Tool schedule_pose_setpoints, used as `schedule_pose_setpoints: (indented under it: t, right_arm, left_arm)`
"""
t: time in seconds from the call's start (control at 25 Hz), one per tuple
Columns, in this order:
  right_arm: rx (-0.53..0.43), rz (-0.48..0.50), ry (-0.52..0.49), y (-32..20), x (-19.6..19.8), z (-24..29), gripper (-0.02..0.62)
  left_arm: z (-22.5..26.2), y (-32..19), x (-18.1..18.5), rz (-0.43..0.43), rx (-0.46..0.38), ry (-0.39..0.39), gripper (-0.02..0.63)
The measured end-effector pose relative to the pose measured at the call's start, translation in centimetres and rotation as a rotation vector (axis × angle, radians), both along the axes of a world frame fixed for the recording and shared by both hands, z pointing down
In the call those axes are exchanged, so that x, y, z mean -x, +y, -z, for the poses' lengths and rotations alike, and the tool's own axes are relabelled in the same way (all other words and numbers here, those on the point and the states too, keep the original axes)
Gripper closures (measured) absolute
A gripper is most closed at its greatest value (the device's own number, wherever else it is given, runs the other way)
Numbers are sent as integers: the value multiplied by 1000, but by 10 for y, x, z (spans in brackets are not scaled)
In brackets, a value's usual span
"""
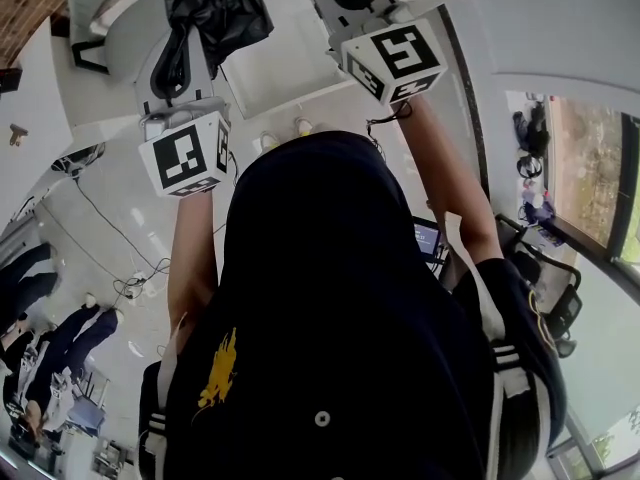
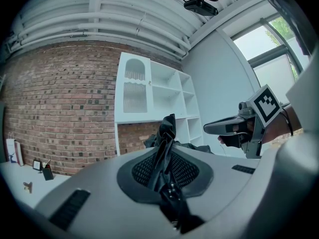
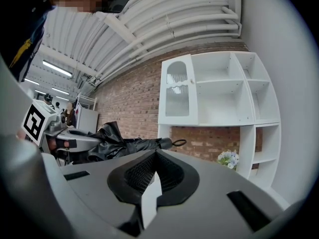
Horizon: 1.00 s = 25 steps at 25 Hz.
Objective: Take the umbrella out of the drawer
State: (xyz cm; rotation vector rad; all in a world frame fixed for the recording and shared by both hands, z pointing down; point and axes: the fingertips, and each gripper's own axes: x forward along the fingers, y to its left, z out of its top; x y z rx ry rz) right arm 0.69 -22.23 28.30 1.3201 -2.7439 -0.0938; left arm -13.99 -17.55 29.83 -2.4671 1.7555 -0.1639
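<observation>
Your dark top (image 1: 340,298) is filling the near part of the head view, and beyond it you are reaching both arms out toward the far side. The left gripper (image 2: 166,151) is pinching the black cloth of the folded umbrella (image 1: 222,13). Its jaws are pressing in on the fabric, which is bunching up between the pads. The umbrella is hanging in the air at the far left, carried by that gripper alone, and its looped handle strap (image 3: 178,143) is pointing right toward the white shelf unit (image 3: 224,93). The right gripper (image 3: 156,156) is hovering just to the right of the umbrella, apart from it. Its jaws are pressing together at the tips and gripping nothing. A brick wall (image 2: 60,103) is showing behind the shelves.
</observation>
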Motion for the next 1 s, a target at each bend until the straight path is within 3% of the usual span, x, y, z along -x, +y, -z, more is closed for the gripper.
schedule_pose_setpoints:
  t: [0.32, 1.0]
  right_arm:
    - [27, -21, -13, 6, -6, -2, 572]
    - [-14, -15, -7, 10, -8, 8, 572]
  left_arm:
    - [3, 4, -7, -27, 1, 9, 555]
    - [12, 7, -3, -9, -26, 10, 555]
